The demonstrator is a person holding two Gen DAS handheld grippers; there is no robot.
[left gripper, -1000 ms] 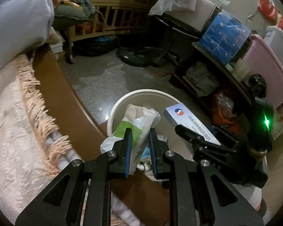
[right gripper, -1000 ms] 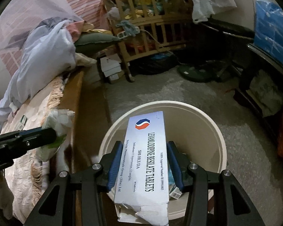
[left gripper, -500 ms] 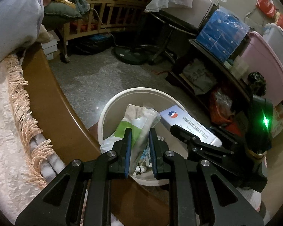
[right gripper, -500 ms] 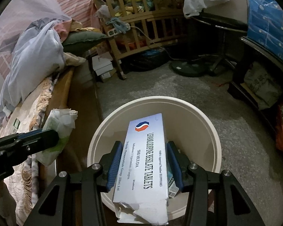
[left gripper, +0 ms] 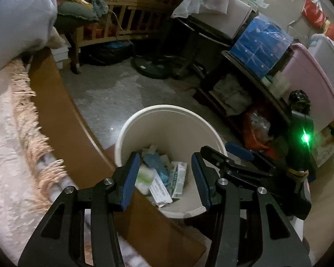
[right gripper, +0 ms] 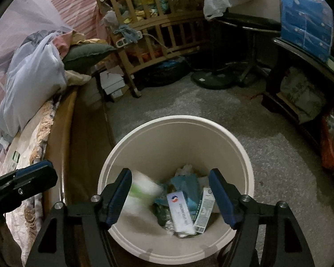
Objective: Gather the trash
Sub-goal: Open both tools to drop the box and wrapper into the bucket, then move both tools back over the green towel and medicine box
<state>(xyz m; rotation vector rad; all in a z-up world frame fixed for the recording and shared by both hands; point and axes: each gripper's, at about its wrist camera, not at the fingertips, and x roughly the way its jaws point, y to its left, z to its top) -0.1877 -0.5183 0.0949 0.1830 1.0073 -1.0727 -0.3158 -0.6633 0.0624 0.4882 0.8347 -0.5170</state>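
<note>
A cream bin (left gripper: 167, 115) (right gripper: 176, 124) stands on the grey floor beside the bed. My left gripper (left gripper: 164, 175) is open and empty above the bin's near rim. My right gripper (right gripper: 171, 193) is open and empty over the bin mouth; it also shows in the left wrist view (left gripper: 213, 155). Inside the bin lie a white tablet box (right gripper: 181, 212) (left gripper: 160, 189), a blurred white-and-green wrapper (right gripper: 142, 191) (left gripper: 144, 175), blue plastic (right gripper: 184, 184) and another carton (right gripper: 203, 209).
A bed with a fringed blanket (left gripper: 29, 138) and brown wooden side rail (left gripper: 62, 120) lies left. A wooden crib (right gripper: 164, 31), a fan base (right gripper: 211, 79), a dark shelf (left gripper: 245, 84) with blue packs (left gripper: 260, 44) and a pink tub (left gripper: 309, 82) ring the floor.
Both grippers have opened. The tablet box left the right gripper and the white-and-green wrapper left the left gripper; both now are inside the bin, the wrapper still blurred with motion.
</note>
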